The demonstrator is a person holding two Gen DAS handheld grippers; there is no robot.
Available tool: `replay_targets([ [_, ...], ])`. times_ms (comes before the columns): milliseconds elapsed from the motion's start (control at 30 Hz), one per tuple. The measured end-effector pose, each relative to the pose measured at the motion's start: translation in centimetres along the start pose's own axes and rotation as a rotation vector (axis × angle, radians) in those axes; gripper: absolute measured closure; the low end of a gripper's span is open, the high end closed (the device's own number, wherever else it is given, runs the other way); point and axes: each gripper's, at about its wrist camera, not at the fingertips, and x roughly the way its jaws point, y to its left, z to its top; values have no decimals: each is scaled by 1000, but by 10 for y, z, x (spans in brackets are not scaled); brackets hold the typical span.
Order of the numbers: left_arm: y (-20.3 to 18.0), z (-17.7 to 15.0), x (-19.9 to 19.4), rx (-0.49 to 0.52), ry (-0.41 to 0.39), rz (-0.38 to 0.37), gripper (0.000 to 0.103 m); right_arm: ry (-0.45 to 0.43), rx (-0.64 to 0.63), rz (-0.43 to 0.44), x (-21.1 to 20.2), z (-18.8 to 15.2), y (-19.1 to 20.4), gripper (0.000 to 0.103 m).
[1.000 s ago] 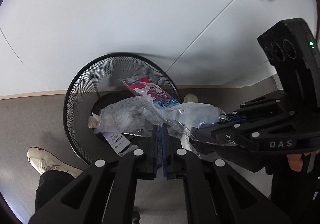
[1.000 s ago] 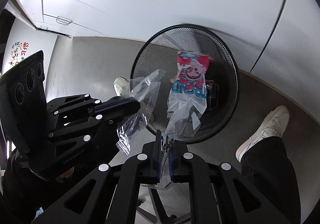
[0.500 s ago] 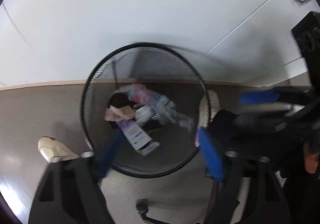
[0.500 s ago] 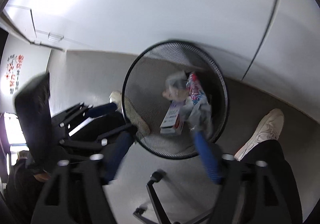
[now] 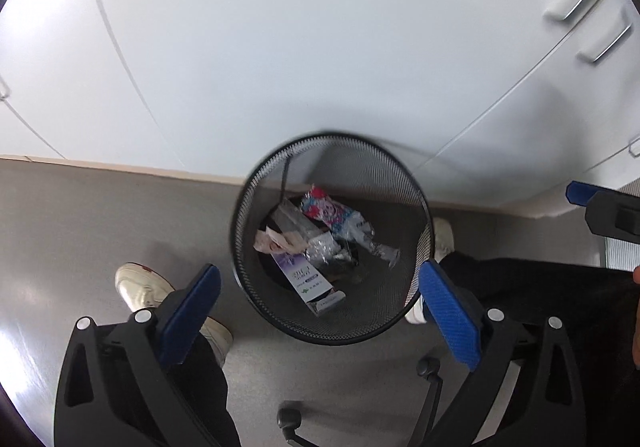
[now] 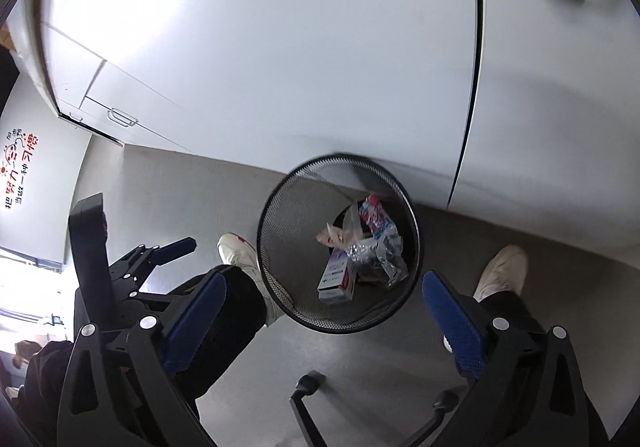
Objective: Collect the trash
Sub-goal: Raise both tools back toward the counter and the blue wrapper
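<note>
A black mesh waste bin [image 5: 248,279] [image 6: 280,287] stands on the grey floor against white cabinets. Inside it lie a red and blue printed plastic wrapper [image 5: 328,209] [image 6: 374,217], clear plastic wrap [image 5: 320,247] [image 6: 380,251], a white and purple carton [image 5: 306,279] [image 6: 338,275] and a crumpled pinkish paper [image 5: 274,241] [image 6: 330,235]. My left gripper [image 5: 320,311] is open and empty, above the bin's near rim. My right gripper [image 6: 324,311] is open and empty, also above the near rim. The left gripper also shows at the left of the right wrist view [image 6: 160,251].
White cabinet doors [image 5: 320,47] with handles rise behind the bin. The person's white shoes [image 5: 140,287] [image 6: 502,271] and dark trouser legs stand on either side of it. A black chair base with castors [image 5: 288,419] [image 6: 308,383] is just in front of the bin.
Both grippers have opened and let go of the plastic wrappers, which have dropped into the bin. Both grippers have risen away from the bin.
</note>
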Motion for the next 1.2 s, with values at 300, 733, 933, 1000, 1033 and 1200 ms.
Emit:
replay_targets([
  [300,-18,-7,-124,-34,-233,42,5,-150,-58,17,-91,-19,44,3],
  [733,-66,0,-293,-19,-493,93,5,-405,-108,11,-253,-46,75,3],
  [933,-94,23,-343,10,-551,98,4,-483,-94,-1,-315,-35,73,3],
  [1000,-101,34,-357,11,-567,100,4,-499,-89,-10,-331,-27,71,3],
  [1033,-103,38,-359,11,-572,97,4,-505,-88,-13,-338,-23,69,3],
  [1200,-109,81,-371,-20,-584,122,4,-523,-62,-11,-361,21,57,3],
])
